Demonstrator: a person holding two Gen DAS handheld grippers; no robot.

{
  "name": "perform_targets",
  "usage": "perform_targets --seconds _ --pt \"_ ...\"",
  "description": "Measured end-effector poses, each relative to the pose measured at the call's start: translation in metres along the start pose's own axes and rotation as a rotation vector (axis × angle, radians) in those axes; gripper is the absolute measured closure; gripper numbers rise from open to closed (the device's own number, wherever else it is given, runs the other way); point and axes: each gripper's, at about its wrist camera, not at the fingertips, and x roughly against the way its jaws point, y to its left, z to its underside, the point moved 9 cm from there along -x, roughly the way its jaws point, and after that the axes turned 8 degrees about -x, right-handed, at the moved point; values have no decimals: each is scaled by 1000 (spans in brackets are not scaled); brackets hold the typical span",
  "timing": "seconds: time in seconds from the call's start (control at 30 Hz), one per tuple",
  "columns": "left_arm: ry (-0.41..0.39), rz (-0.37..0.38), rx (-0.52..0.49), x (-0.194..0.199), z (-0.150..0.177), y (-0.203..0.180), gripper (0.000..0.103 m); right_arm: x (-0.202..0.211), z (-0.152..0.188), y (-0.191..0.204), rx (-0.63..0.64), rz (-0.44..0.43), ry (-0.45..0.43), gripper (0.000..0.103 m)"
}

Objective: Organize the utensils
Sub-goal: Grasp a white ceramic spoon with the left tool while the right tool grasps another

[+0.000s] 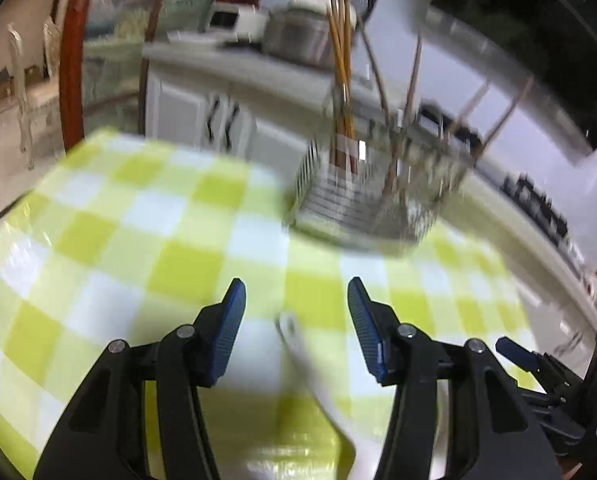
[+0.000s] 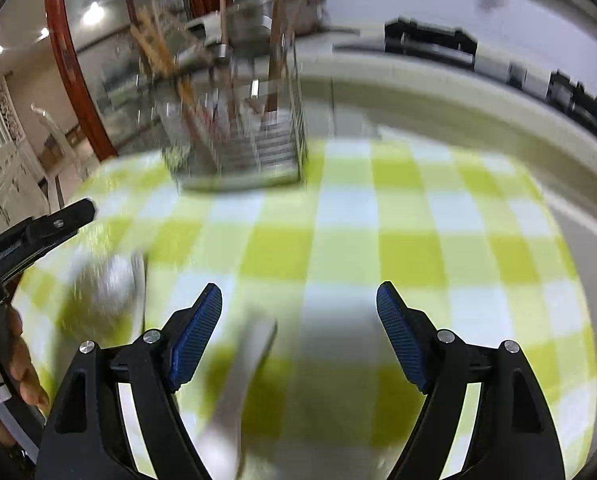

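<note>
A wire utensil rack [image 1: 374,192] stands at the far side of the green-and-white checked table and holds several upright chopsticks [image 1: 340,80]; it also shows in the right wrist view [image 2: 238,136]. My left gripper [image 1: 296,304] is open above a blurred white utensil [image 1: 310,364] lying on the cloth between its fingers. My right gripper [image 2: 298,308] is open above a blurred white utensil handle [image 2: 242,380]. A blurred spoon bowl [image 2: 110,280] lies to its left. Both views are motion-blurred.
The checked tablecloth [image 1: 138,240] covers the table. A kitchen counter [image 1: 234,60] with a pot and appliances runs behind it. The right gripper shows at the left view's right edge [image 1: 538,364], and the left gripper at the right view's left edge [image 2: 38,236].
</note>
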Motion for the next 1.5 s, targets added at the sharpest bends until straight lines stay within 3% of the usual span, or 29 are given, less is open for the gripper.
perform_targets --seconds 0.13,0.33,0.43,0.6,0.63,0.7,0.77,0.97,1.13,1.33,1.4,1.47,1.5 --pt "87 -2 -28 -24 17 -7 58 -2 24 0 9 -3 42 28" --pt "139 -54 -63 -44 25 -7 61 -2 38 2 30 -4 64 28" --pt "158 -64 -89 -51 29 -10 69 -1 38 4 32 -10 67 28" --pt "156 -91 -136 -54 29 -11 78 -5 37 5 37 -11 76 28" --pt "158 -95 -147 -54 29 -11 85 -7 37 5 39 -11 79 28" --pt "160 -87 -157 -54 29 -12 86 -7 39 7 43 -11 83 28" --pt "168 -63 -149 -52 31 -13 96 -8 41 10 53 -11 85 28" --pt "138 -19 -133 -33 30 -15 99 -11 43 13 60 -8 93 29" --pt "92 7 -119 -9 20 -16 100 -14 44 14 65 -2 102 38" --pt "38 27 -124 16 7 -21 100 -20 43 13 69 19 108 60" --pt "20 34 -129 23 2 -25 100 -21 41 12 67 14 111 71" --pt "9 38 -134 28 -1 -27 100 -21 40 11 52 -8 120 90" --pt "4 39 -137 30 -2 -29 100 -20 40 11 48 -15 119 93"
